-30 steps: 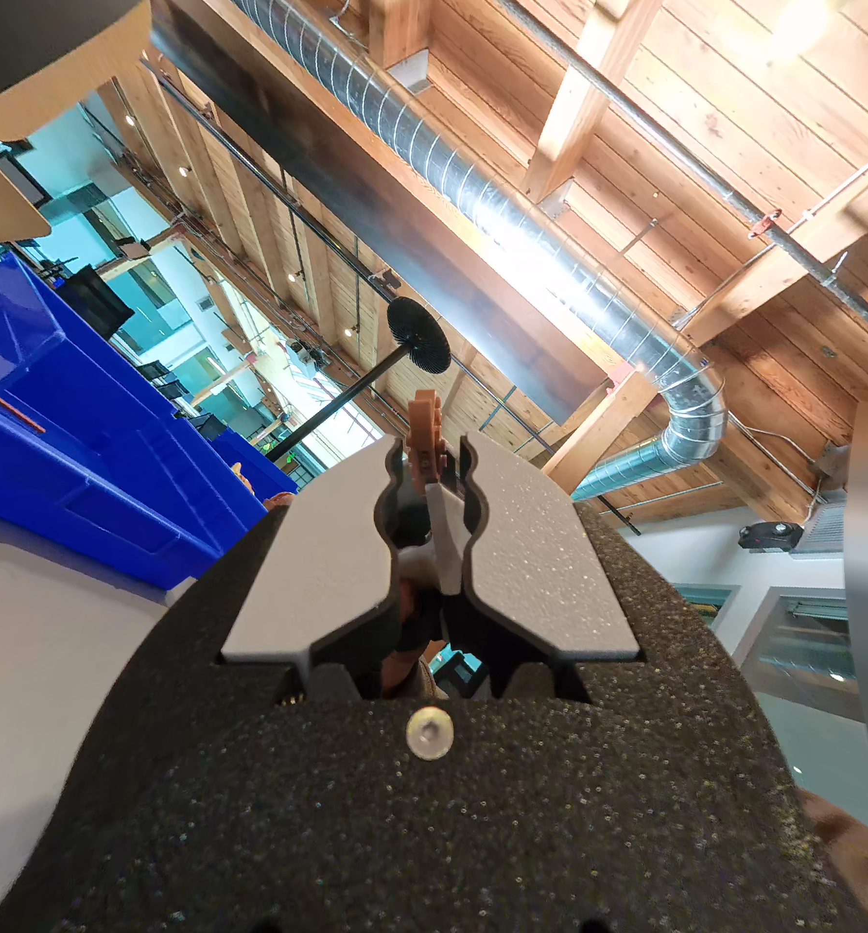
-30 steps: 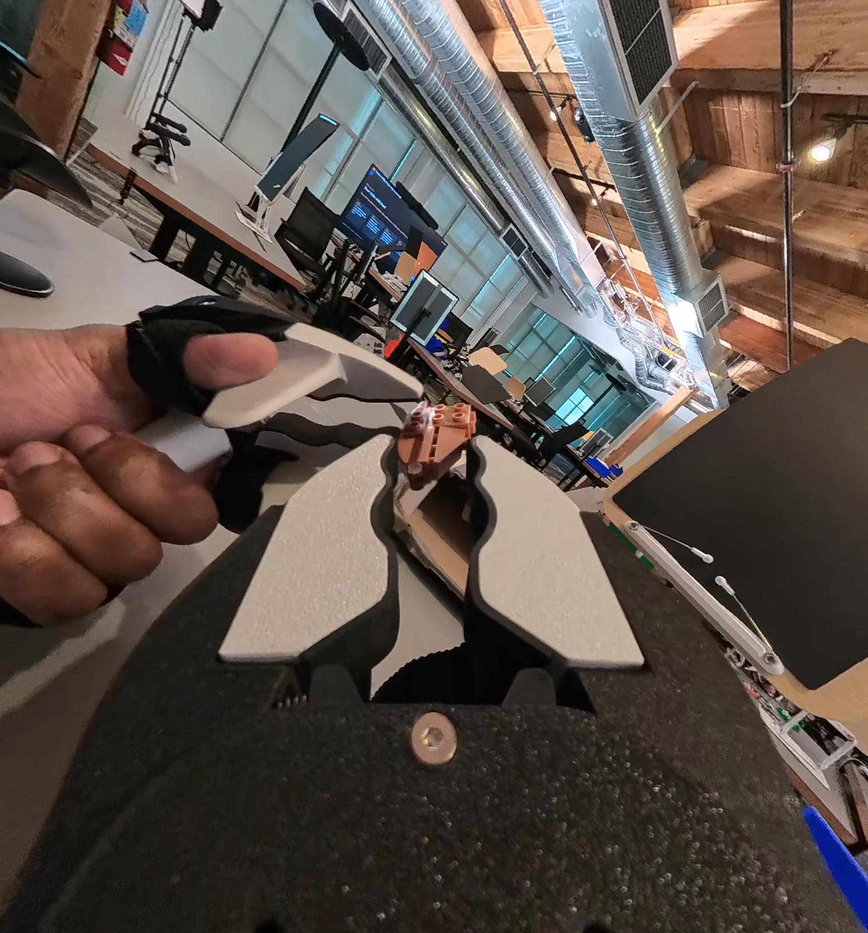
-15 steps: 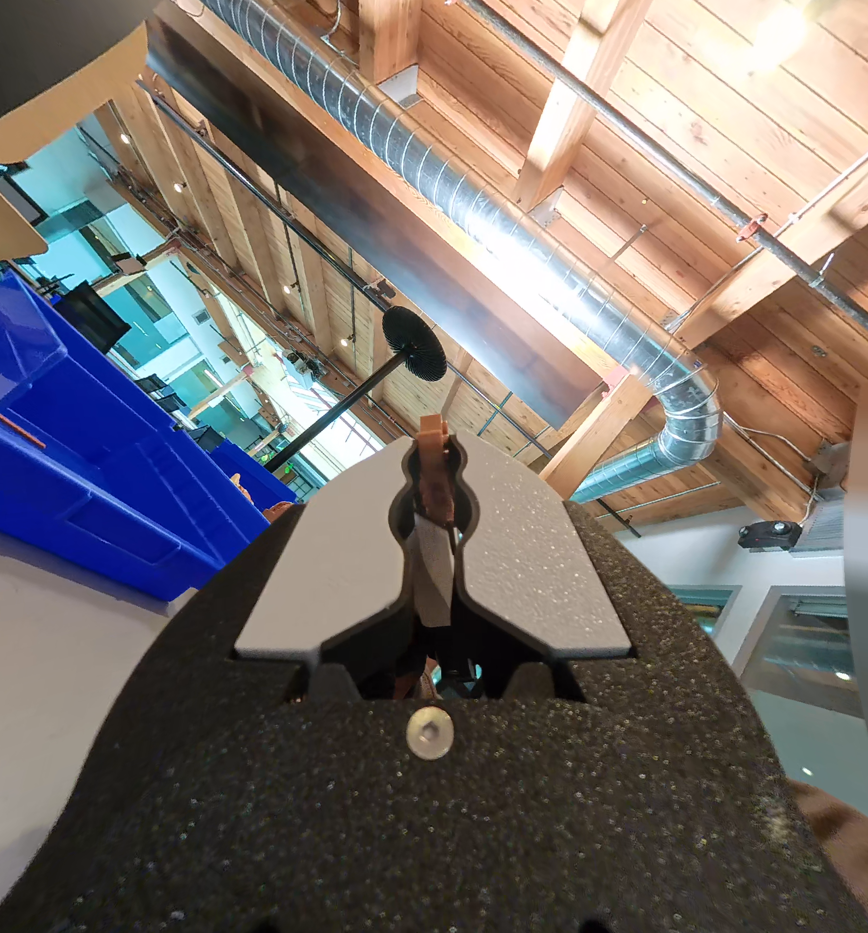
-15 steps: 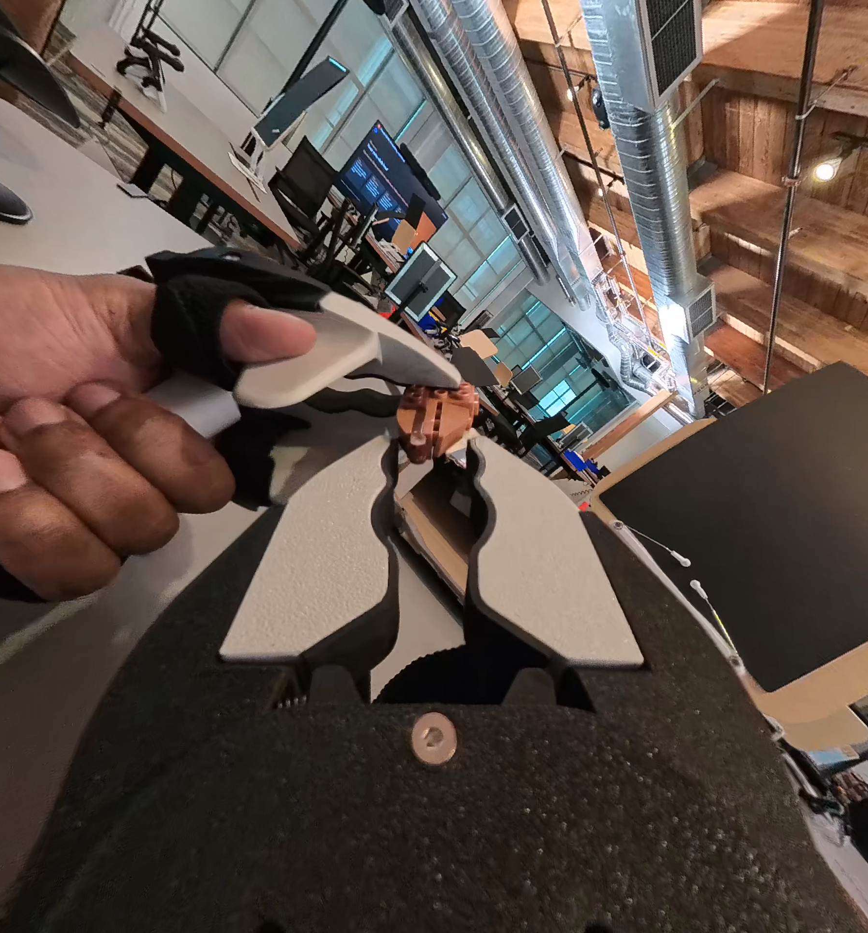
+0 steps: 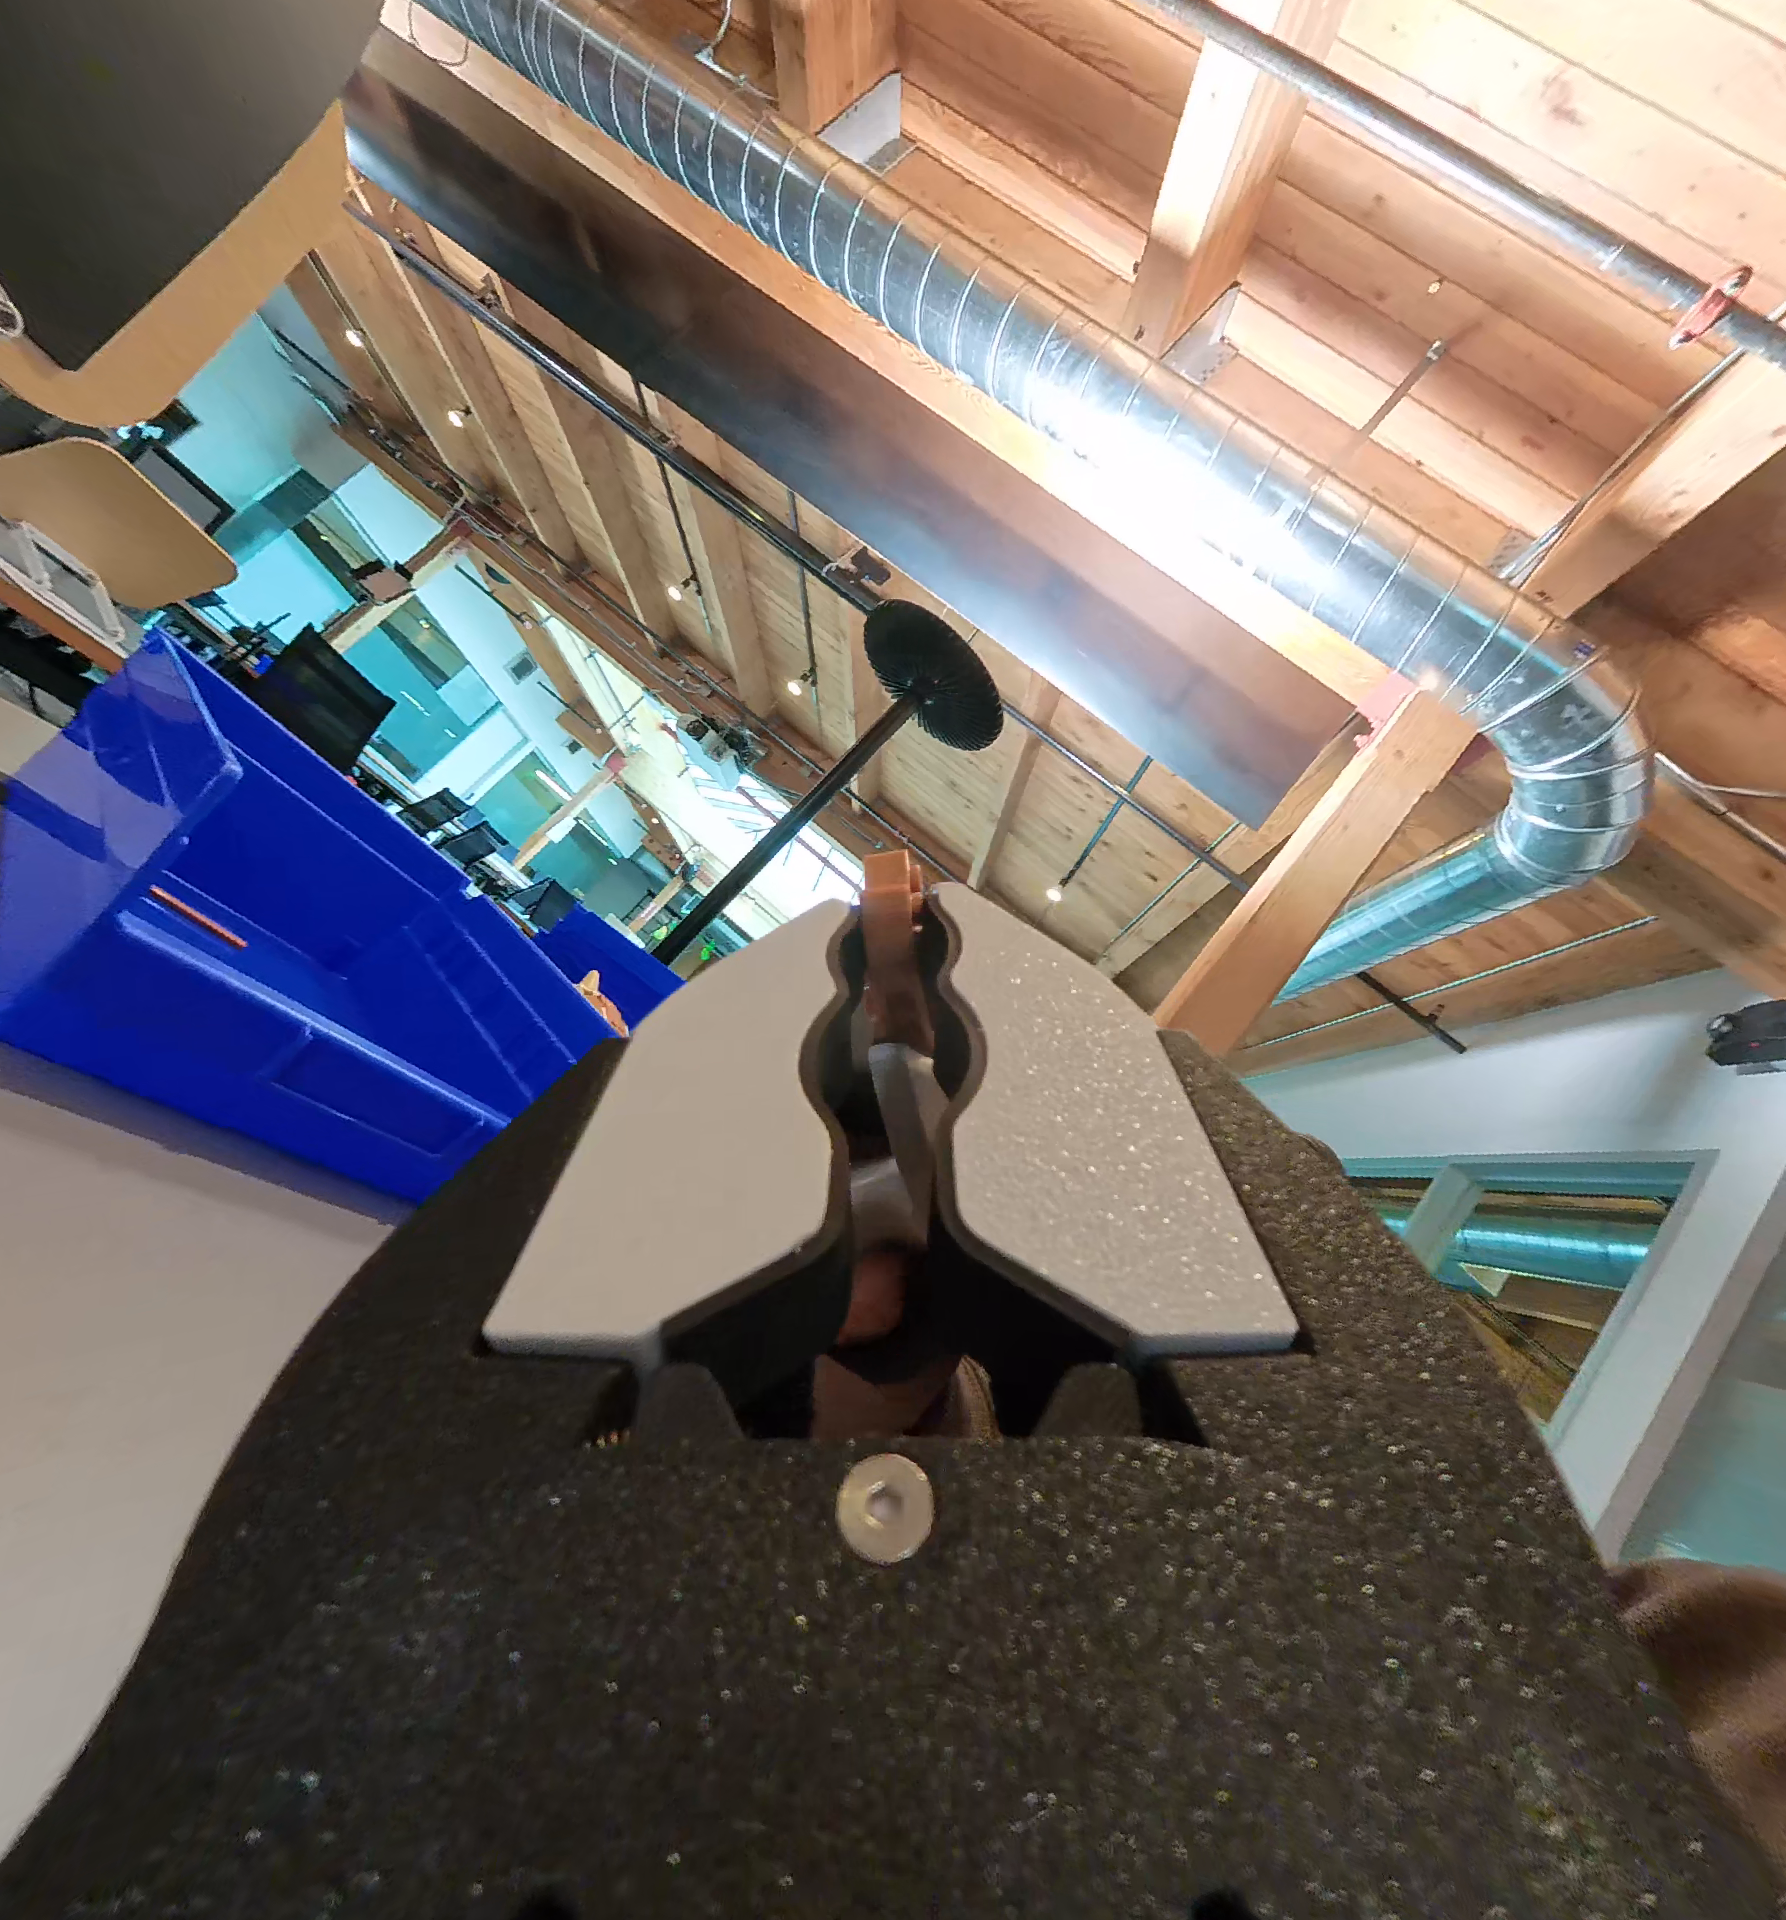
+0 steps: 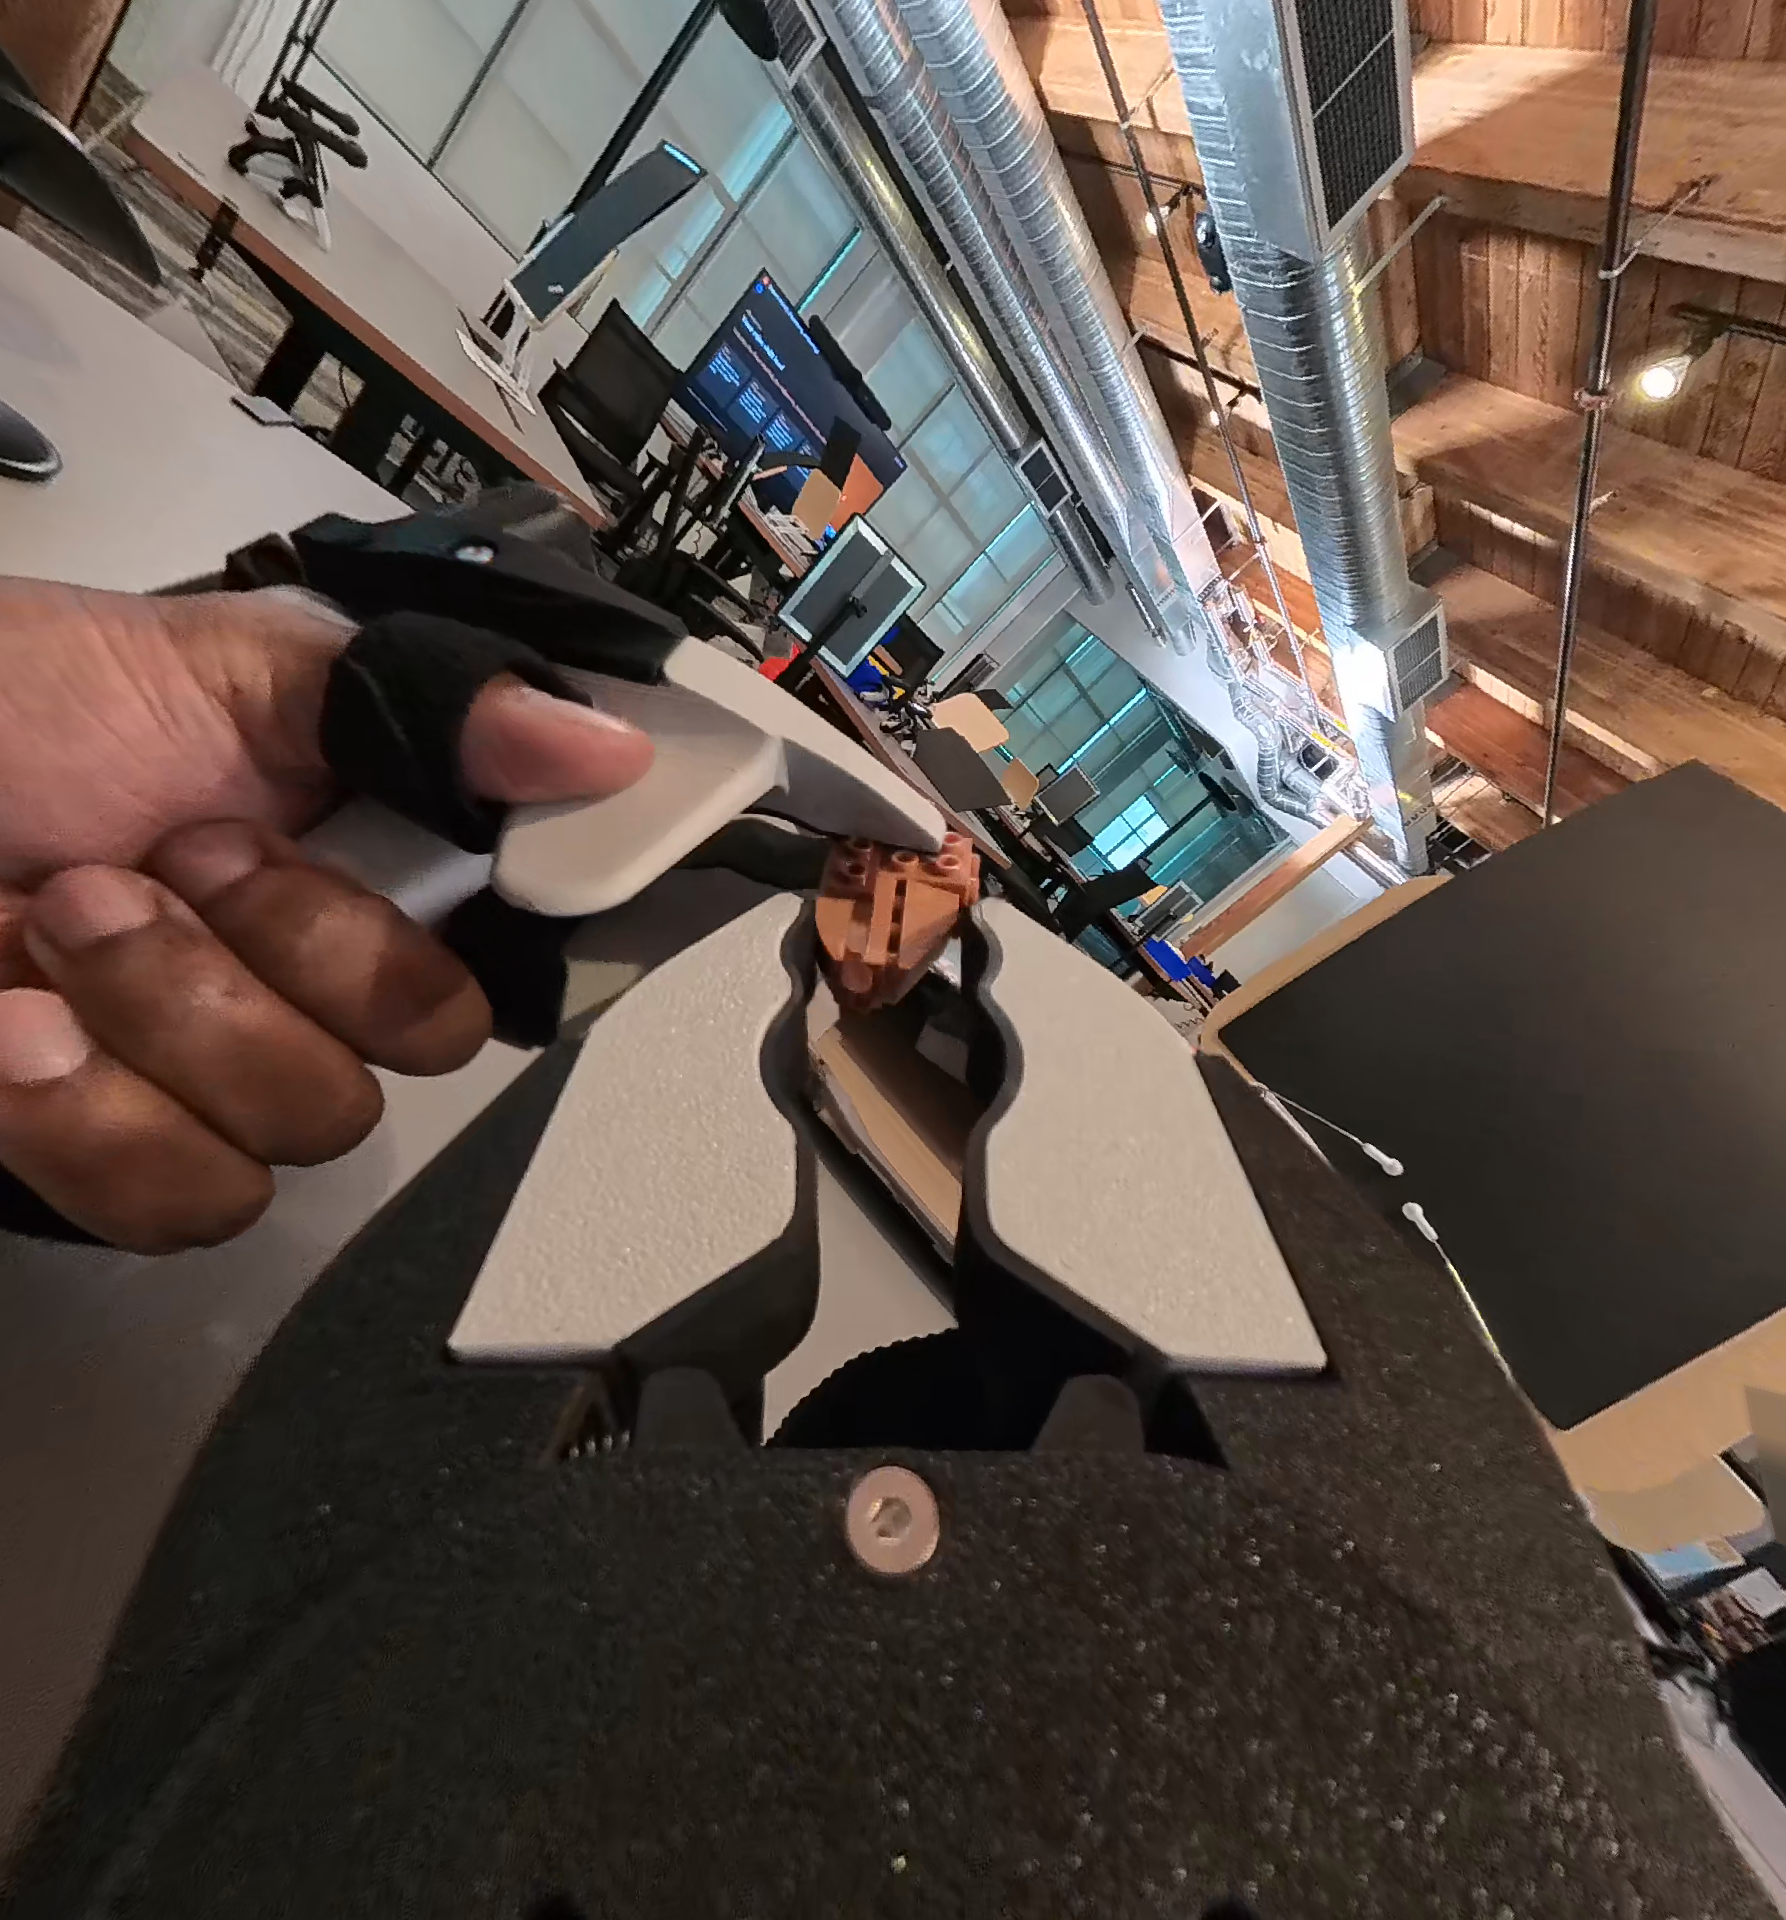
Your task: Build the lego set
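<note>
Bricks, brown and studded, make up the small assembly (image 6: pixel 894 925) that sits between both tools at once. The right gripper (image 6: pixel 889 935) pinches its lower part, the two grey fingertips pressing on either side of it. The left gripper (image 5: pixel 894 920) comes in from the left in the right wrist view, its fingers (image 6: pixel 827 790) nearly together on the studded upper edge, and its own camera shows a thin brown plate (image 5: pixel 891 914) nipped edge-on at the tips. Judging by that double hold, one tool steadies the piece while the other works on a single plate.

A bare hand (image 6: pixel 141 894) with a black finger strap wraps the left tool's handle, thumb laid forward along the top finger. Both tools are tilted steeply upward, so the piece is held up in the air above the pale table (image 5: pixel 89 1351).

Farther left stands a blue bin (image 5: pixel 245 935). Beyond it, a black lamp on a pole (image 5: pixel 930 675) rises toward silver ducts (image 5: pixel 972 291) under the timber ceiling.
</note>
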Demonstrator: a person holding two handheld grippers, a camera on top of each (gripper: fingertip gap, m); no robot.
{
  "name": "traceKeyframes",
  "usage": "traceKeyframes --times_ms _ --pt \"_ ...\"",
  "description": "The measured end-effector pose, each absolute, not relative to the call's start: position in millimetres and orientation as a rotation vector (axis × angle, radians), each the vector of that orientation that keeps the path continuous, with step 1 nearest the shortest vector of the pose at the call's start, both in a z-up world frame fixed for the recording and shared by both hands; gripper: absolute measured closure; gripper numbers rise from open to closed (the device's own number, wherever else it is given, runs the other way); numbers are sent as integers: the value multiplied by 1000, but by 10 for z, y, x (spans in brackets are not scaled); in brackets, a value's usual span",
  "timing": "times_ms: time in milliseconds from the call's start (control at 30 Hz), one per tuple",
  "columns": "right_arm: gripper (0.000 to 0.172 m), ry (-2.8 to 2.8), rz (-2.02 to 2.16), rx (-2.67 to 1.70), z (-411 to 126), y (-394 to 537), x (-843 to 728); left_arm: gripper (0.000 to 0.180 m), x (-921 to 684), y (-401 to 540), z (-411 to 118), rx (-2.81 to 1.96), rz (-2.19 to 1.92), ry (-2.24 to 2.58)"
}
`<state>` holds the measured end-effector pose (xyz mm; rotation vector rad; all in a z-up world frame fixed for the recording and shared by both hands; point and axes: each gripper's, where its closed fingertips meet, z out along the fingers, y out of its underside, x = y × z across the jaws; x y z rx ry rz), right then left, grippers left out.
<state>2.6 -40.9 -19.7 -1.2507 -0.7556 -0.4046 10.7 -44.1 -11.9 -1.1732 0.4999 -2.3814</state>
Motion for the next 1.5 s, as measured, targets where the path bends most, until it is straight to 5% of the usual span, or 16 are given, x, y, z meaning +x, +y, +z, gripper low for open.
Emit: traceKeyframes --times_ms 1500 --pt "150 -761 -594 -1179 -118 -500 -31 170 11 -481 7 -1058 -2234 553"
